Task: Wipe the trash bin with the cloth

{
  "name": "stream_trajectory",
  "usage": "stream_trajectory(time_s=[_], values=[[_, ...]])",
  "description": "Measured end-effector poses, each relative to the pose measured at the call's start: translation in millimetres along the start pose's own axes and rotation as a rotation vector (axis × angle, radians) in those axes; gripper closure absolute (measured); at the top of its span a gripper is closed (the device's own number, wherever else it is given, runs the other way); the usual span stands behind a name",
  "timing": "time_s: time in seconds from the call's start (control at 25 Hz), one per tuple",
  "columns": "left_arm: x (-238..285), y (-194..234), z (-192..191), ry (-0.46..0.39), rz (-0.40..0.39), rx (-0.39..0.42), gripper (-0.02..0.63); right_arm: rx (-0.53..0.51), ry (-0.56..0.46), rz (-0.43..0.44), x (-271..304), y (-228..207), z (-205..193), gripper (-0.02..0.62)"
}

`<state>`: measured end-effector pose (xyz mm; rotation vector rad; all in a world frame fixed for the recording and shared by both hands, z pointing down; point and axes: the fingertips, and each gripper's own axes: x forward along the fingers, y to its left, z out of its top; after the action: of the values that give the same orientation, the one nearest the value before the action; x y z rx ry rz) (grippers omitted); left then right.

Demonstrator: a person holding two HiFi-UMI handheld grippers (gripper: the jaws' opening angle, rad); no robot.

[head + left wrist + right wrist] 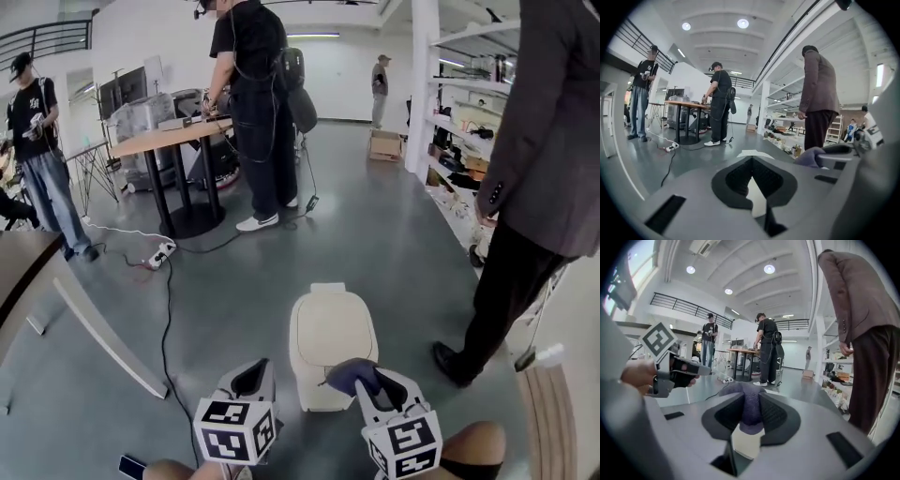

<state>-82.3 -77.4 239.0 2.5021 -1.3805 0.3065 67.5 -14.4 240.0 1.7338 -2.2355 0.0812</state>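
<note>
Trash bin [328, 330] is the cream one with the lid down, sitting on the grey floor [375, 234] right in front of both grippers. Its near edge is partly covered by them in the head view.

The right gripper [367, 380] is clamped on the purple cloth [349, 373], and in the right gripper view the cloth [749, 404] is bunched between the pads and bulges out past the tips. It sits over the bin's near right corner; can't tell if it's actually touching the lid.

The left gripper [251, 377] is just off the bin's left side. In its own view the jaw tips are together with nothing between them, and cream bin shows through the gap behind them.

Room-wise it's pretty open. Beyond the bin there's bare floor all the way up to the round-foot table [169, 139], where a person in black [253, 94] stands.

On the left, a black cable [167, 319] and a white plank [108, 337] lie on the floor, well clear of the bin.

The right side is tighter: a person in a dark suit [539, 159] has a shoe [452, 364] near the bin, with the shelves [459, 122] behind them.
</note>
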Motion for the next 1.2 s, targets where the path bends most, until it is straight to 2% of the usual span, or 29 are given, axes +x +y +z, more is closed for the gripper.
stream_trajectory(time_s=[0.12, 0.2, 0.36, 0.44, 0.52, 0.68, 1.2], values=[[-13, -29, -2, -0.015, -0.016, 0.022, 0.606, -0.096, 0.005, 0.006, -18, -32, 12, 0.502], [-18, -42, 8, -0.027, -0.015, 0.044, 0.606, -0.125, -0.017, -0.028, -25, -51, 19, 0.502], [-28, -40, -1, -0.061, 0.024, 0.061, 0.606, -0.024, -0.097, -0.096, -35, -64, 13, 0.502], [-35, -39, -16, -0.052, 0.051, 0.069, 0.606, 0.033, -0.107, -0.092, -39, -57, -2, 0.502], [-36, -44, -19, -0.058, 0.042, 0.072, 0.606, 0.061, -0.1, -0.063, -42, -47, -13, 0.502], [-38, -50, -18, -0.069, 0.025, 0.094, 0.606, 0.0, -0.114, -0.047, -52, -36, -9, 0.502], [-35, -49, -14, -0.121, 0.046, 0.103, 0.606, 0.032, -0.126, -0.057, -44, -43, -16, 0.502]])
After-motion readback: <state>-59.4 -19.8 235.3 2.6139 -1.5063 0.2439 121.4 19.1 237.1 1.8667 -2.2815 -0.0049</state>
